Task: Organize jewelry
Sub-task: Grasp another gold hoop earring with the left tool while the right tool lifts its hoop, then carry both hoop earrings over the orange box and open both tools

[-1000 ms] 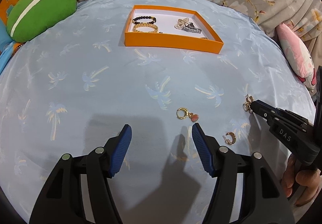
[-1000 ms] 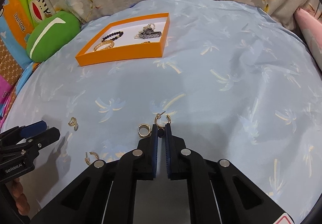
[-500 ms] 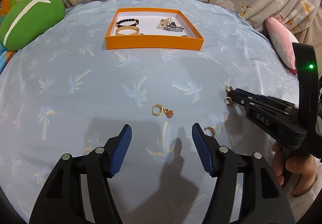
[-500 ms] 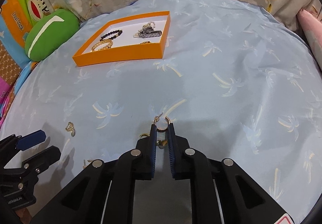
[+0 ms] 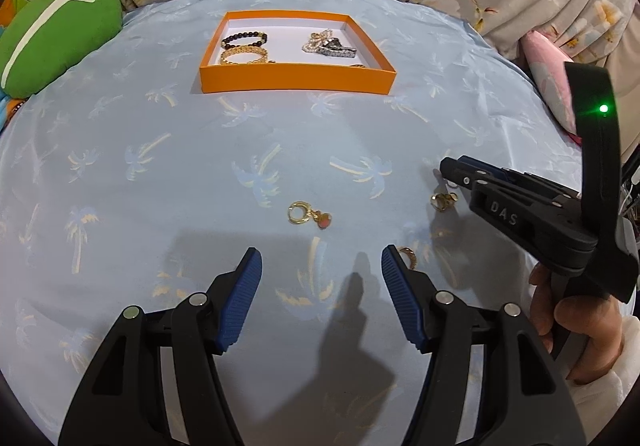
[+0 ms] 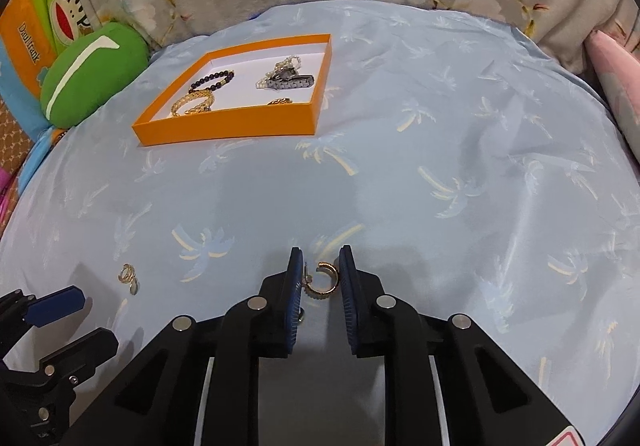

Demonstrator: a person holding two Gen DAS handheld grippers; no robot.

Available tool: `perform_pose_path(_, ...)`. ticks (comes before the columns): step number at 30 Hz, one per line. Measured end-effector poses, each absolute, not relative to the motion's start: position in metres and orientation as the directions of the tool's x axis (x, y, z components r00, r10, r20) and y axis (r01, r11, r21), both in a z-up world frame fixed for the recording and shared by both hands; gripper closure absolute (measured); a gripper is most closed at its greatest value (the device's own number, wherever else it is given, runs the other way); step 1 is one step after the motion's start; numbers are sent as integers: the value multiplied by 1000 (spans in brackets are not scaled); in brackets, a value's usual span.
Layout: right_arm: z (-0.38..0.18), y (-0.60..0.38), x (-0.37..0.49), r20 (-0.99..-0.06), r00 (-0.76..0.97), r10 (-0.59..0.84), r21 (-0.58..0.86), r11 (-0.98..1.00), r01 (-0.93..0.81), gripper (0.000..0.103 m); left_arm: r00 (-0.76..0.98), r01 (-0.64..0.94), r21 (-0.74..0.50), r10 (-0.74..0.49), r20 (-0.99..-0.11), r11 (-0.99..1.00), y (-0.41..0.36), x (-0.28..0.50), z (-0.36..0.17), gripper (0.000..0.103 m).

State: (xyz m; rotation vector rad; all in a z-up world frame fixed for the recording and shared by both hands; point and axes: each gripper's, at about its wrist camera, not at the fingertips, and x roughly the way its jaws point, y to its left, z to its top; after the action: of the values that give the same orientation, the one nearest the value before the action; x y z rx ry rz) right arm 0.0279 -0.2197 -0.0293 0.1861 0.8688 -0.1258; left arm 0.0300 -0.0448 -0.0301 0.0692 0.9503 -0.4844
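A gold hoop earring (image 6: 322, 282) lies between the pads of my right gripper (image 6: 321, 258), nearly filling the narrow gap; I see no squeeze on it. Another small earring (image 5: 442, 201) sits on the cloth just under that gripper (image 5: 448, 167). My left gripper (image 5: 322, 270) stands open and holds nothing. Ahead of it lies a gold earring with a red charm (image 5: 306, 214), and a third hoop (image 5: 408, 256) touches its right finger's outer side. The orange tray (image 5: 296, 79) at the back holds bracelets and a silver piece.
The pale blue palm-print cloth (image 5: 160, 165) covers a rounded surface. A green cushion (image 5: 52, 45) lies at the back left and a pink one (image 5: 548, 85) at the right. A hand (image 5: 576, 322) holds the right gripper. My left gripper (image 6: 80, 322) shows low left.
My right gripper's jaws were shut behind the hoop earring; they have parted and slid forward on either side of it. The left gripper stays open, its view shifted slightly right.
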Motion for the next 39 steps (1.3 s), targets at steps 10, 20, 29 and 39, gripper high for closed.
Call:
perform_pose_path(10,-5,-246,-18,-742,669,-45,156,959,237,86,446,494,-129,-378,-811,860,-85,19,-39,43)
perform_pose_path(20,-4,-241,-27,-738,675,-22,173,960,221,86,500,492,-37,-317,-806,870,-93,16,-43,83)
perform_pose_path(29,7,-229,-31,-719,695,8,189,965,184,86,494,481,-95,-359,-791,871,-73,14,-28,83)
perform_pose_path(39,25,-217,-16,-689,724,39,199,970,137,86,533,427,-147,-379,-756,892,-50,40,1,83)
